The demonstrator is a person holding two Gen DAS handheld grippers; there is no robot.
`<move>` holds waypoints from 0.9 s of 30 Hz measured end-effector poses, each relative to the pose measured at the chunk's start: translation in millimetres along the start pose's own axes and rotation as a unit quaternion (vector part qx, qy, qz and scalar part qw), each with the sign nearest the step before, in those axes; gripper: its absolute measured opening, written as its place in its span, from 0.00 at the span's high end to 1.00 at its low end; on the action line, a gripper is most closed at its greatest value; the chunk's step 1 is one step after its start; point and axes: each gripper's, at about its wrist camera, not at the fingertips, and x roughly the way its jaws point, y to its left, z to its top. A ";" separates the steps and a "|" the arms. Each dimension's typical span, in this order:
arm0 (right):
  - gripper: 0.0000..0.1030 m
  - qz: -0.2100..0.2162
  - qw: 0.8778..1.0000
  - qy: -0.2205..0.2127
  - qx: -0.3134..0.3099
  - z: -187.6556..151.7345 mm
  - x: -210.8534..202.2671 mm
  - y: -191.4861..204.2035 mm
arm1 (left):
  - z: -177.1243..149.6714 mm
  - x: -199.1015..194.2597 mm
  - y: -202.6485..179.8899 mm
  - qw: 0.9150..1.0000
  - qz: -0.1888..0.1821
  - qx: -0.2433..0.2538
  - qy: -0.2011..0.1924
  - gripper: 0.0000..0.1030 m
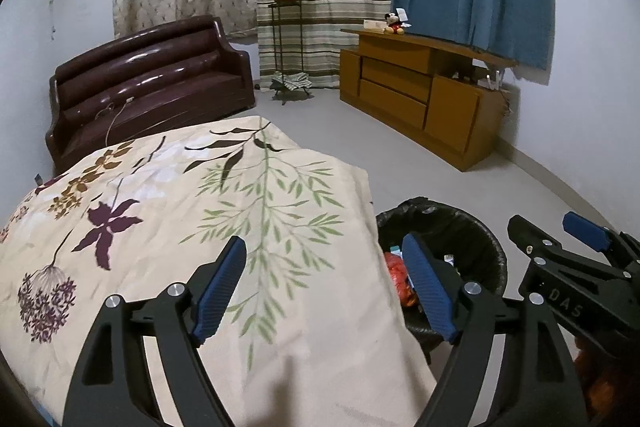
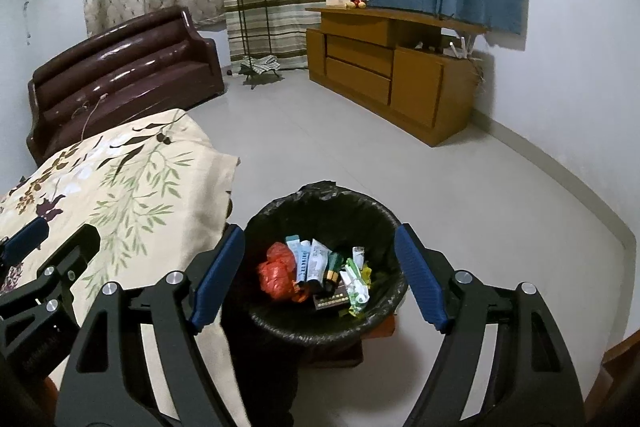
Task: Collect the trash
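Black liner bag (image 2: 360, 211) over a bin, low centre of the right wrist view, framed between wide-spread blue pads of the right gripper (image 2: 320, 277), nothing gripped. Inside: trash (image 2: 320, 271), namely a crumpled red wrapper, pale tubes, a green-and-white packet, a dark box; labels too small to read. Bin base hidden under the liner rim. At lower left, part of the left gripper, cut off by the frame edge, over a floral cloth (image 2: 132, 187).

Left wrist view: left gripper (image 1: 326, 287) low centre, pads wide apart, empty, above the floral cloth (image 1: 200, 207). Liner bag (image 1: 460, 227) at lower right, half hidden behind the right pad and the cloth edge; only a red scrap of trash (image 1: 396, 275) visible. Right gripper (image 1: 560, 239) at far right, partly cut off. Upper left, a dark brown sofa (image 1: 152, 83); upper right, a wooden cabinet (image 1: 420, 87).
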 end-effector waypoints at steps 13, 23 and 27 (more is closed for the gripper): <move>0.26 0.010 1.000 -0.016 -0.008 -3.6 -26.6 11.7 | -5.7 -19.7 17.9 1.000 0.003 -0.012 -0.010 0.24; 0.26 0.007 1.000 -0.021 -0.010 -3.7 -30.6 13.0 | -6.1 -25.2 21.7 1.000 0.001 -0.018 -0.017 0.24; 0.26 0.007 1.000 -0.022 -0.011 -3.7 -31.0 13.0 | -6.1 -25.0 22.2 1.000 0.001 -0.018 -0.015 0.24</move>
